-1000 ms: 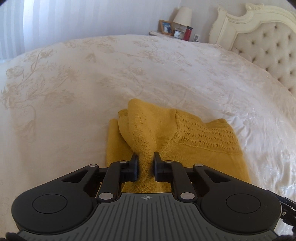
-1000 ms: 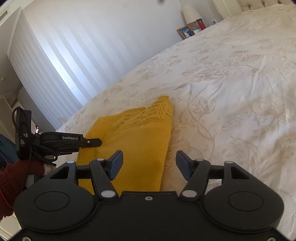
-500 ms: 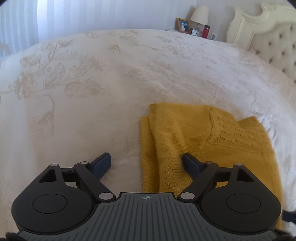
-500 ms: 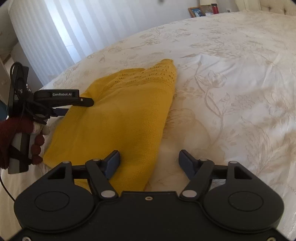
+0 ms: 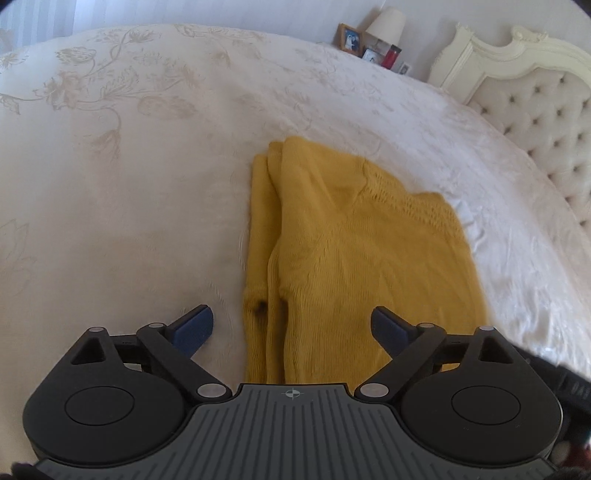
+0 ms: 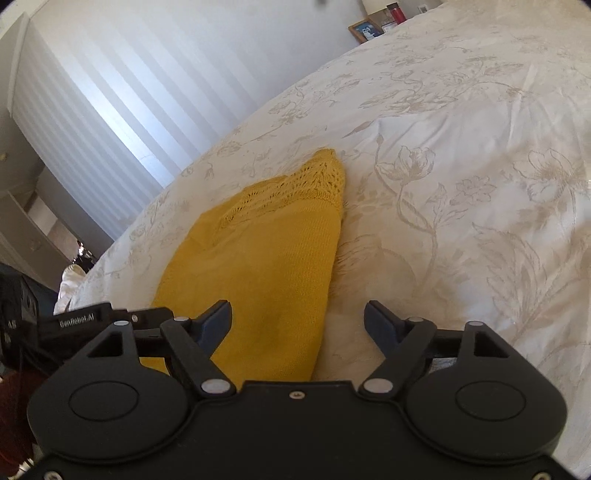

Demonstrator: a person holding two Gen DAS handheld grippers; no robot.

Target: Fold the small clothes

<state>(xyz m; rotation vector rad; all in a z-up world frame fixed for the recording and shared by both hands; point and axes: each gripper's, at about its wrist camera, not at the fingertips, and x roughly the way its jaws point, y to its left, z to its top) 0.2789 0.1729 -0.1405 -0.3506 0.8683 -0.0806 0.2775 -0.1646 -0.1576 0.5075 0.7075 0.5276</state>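
Mustard-yellow knit sweater (image 5: 354,258) lies folded on a cream floral-embroidered bedspread (image 5: 129,184), its openwork yoke at the far end. A tufted headboard (image 5: 535,110), lamp (image 5: 386,22) and framed photo (image 5: 349,37) stand beyond. The left gripper (image 5: 291,325) has just been opening wide, holding nothing, pads apart over the sweater's layered edge. The right gripper (image 6: 297,321) has also just widened, empty, straddling the sweater's right edge.

Wide stretches of the bedspread (image 5: 110,206) lie bare to the left of the yellow knit (image 5: 354,258) and beyond it. The padded headboard (image 5: 535,110) closes the far right side, and a lamp (image 5: 386,24), picture frames and a red cup crowd the bedside corner.
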